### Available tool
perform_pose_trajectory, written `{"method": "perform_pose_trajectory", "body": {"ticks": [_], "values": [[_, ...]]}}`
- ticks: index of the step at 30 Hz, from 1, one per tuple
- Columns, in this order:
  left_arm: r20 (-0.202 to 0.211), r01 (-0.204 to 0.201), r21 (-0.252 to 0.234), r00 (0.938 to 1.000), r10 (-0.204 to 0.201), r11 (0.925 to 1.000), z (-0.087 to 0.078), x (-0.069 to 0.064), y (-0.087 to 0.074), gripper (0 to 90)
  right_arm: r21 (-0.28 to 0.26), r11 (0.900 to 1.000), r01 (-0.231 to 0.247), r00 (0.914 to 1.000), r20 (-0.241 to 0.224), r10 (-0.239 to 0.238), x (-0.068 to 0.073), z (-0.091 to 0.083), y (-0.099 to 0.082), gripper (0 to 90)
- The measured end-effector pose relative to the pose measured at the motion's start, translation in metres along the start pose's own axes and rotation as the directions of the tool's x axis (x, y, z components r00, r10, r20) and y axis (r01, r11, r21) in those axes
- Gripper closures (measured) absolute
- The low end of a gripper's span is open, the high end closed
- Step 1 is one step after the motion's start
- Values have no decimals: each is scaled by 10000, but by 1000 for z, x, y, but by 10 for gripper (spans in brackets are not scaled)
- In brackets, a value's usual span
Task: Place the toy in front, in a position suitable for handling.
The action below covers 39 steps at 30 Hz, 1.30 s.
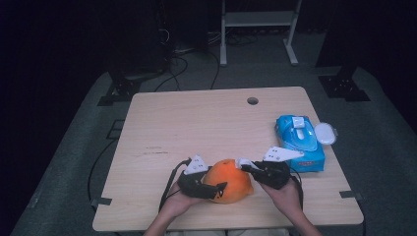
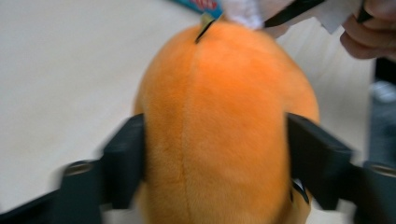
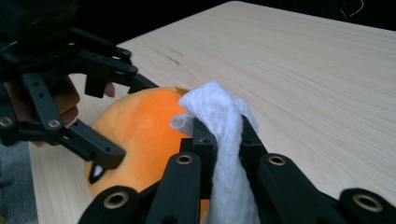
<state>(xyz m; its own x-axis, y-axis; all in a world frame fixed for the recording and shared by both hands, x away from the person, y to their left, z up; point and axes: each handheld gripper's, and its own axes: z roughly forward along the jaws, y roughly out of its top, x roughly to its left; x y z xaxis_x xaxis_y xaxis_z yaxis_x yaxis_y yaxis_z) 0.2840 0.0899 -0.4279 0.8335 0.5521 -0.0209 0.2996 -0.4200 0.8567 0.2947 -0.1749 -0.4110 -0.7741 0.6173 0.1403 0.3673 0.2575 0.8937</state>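
orange plush [image 1: 228, 181] near table's [image 1: 206, 118] front edge | left gripper [image 1: 212, 189] clamps its sides | right gripper [image 1: 244, 166] clenched on white wipe [image 3: 223, 126] at plush top | risk: soft fur, wiping push could squirt plush out of jaws, off the edge

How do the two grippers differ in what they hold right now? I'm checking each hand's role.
The left gripper has its fingers spread wide around the orange plush toy, one on each flank; the right gripper has its fingers pinched shut on a thin white wipe. The left sits at the toy's side, the right at its top. Both are black and hand-held.
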Motion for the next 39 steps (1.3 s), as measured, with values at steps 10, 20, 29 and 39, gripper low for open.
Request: {"method": "perform_pose_trajectory", "body": {"ticks": [10, 20, 29, 39], "values": [[500, -560, -403, 9971, 580, 9976, -2, -4, 1, 242, -48, 9989, -466, 9988, -144, 466, -16, -3, -4, 822], [-279, -768, -534, 9968, 754, 9956, -2, -9, 5, 414, -331, 9990, 305, 9977, -589, -324, 11, -6, 9, 822], [-121, -1454, -581, 9894, 1450, 9877, -5, -11, 0, 410, -81, 9991, 412, 9991, 16, -412, -3, -10, 2, 822], [529, -104, -137, 9985, 112, 9999, -3, 2, -1, 323, -171, 9942, 1057, 9938, -314, -1062, 18, -8, 2, 822]]}}
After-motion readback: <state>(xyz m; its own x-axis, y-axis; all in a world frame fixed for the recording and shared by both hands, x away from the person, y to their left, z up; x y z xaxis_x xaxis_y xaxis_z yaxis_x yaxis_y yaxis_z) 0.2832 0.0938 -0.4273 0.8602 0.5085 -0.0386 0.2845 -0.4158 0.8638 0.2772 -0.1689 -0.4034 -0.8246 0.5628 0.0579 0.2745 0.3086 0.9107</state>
